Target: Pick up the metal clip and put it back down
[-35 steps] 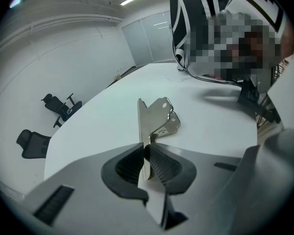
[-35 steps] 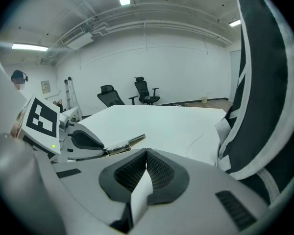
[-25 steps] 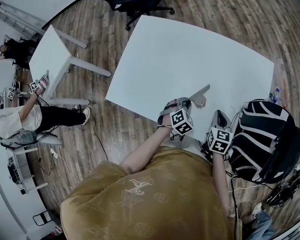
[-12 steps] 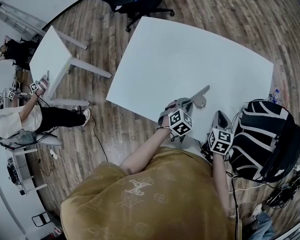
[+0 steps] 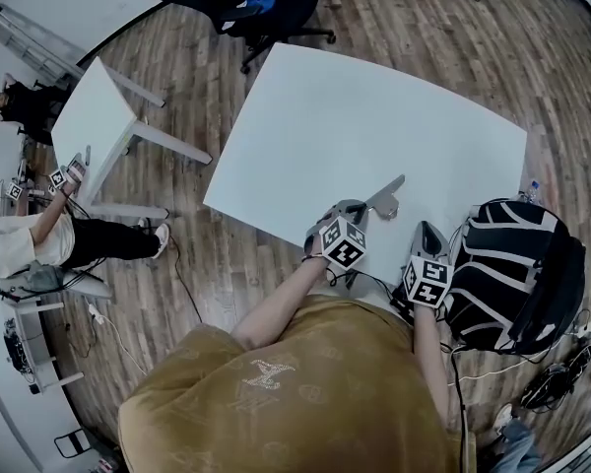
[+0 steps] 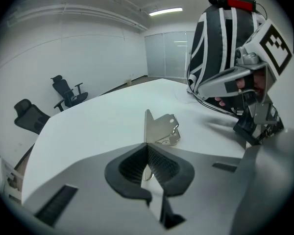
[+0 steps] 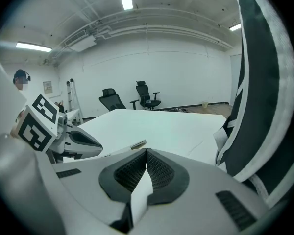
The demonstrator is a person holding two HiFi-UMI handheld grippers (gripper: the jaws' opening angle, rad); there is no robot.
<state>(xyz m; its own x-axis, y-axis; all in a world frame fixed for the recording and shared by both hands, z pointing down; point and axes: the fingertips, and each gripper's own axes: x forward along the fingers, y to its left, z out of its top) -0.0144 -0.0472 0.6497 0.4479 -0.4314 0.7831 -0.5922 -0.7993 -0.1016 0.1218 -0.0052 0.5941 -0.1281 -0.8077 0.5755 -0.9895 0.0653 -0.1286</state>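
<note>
while the head view only gives the metal clip (image 5: 385,200) as a small grey shape on the near part of the white bench (image 5: 374,106), the left gripper view shows it close up: a folded steel piece standing on edge just ahead of the left tool (image 6: 147,147), with a thin tab of it pinched between the closed ribbed pads (image 6: 161,165). whether its base rests on the bench or sits just above it cannot be told. that same view shows the right tool from the side, in front of a black-and-white striped backpack (image 6: 210,58). the right gripper view shows the right tool (image 7: 147,153) with its jaws pressed together and nothing between them, the marker cube (image 7: 36,121) of the left tool to its left, and two office chairs (image 7: 147,94) beyond the far edge of the bench. seen from the head view, the person's left forearm (image 5: 286,299) reaches forward and to the right up to the bench's near edge. the right tool is held lower, near that edge and just beside the backpack, pointing across the bench.
</note>
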